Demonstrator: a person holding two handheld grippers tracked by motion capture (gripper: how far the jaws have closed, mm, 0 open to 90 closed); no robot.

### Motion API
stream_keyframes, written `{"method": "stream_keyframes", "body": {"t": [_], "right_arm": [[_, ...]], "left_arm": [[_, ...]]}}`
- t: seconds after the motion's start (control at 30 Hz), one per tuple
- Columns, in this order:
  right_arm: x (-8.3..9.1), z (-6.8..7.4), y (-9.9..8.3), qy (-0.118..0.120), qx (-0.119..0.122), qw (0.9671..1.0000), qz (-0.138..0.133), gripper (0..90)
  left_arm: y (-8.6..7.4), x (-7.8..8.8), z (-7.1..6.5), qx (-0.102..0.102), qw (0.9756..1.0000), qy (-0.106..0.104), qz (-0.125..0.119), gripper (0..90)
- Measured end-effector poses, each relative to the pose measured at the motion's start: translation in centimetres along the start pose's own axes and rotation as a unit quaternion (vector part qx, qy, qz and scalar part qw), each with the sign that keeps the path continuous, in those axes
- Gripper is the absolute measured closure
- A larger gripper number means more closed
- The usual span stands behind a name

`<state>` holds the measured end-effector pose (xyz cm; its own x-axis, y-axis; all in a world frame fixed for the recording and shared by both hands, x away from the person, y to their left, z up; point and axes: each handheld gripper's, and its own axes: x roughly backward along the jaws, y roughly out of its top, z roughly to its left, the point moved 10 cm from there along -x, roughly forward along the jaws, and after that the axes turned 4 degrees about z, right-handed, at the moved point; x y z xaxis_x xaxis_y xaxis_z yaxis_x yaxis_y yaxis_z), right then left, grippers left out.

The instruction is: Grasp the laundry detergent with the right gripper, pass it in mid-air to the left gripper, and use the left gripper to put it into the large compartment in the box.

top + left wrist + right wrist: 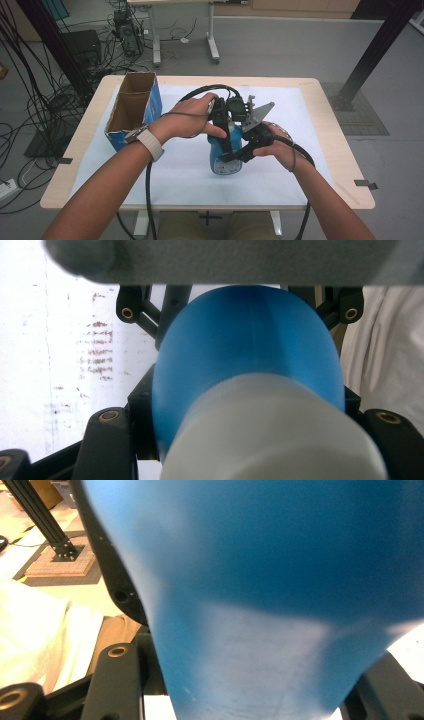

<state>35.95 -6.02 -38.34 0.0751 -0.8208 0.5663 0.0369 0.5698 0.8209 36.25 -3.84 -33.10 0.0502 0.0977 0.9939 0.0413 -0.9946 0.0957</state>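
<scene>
High view: both hand-held grippers, left (pixel 223 131) and right (pixel 239 153), clamped on the upright blue bottle (pixel 226 161).

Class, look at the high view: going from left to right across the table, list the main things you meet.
Cardboard box → left hand → blue bottle → right hand

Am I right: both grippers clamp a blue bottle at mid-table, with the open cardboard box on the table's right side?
Not quite. The cardboard box stands on the table's left side, as the high view shows. The rest holds: the left gripper and the right gripper both clamp the blue bottle at mid-table.
</scene>
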Motion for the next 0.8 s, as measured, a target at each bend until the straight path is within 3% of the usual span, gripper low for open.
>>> {"method": "stream_keyframes", "body": {"t": [0.8], "right_arm": [[-0.32,0.12,-0.03,0.003,0.002,1.0,0.007,42.9]], "left_arm": [[-0.37,-0.2,-0.09,0.003,1.0,-0.003,-0.003,38.0]]}}
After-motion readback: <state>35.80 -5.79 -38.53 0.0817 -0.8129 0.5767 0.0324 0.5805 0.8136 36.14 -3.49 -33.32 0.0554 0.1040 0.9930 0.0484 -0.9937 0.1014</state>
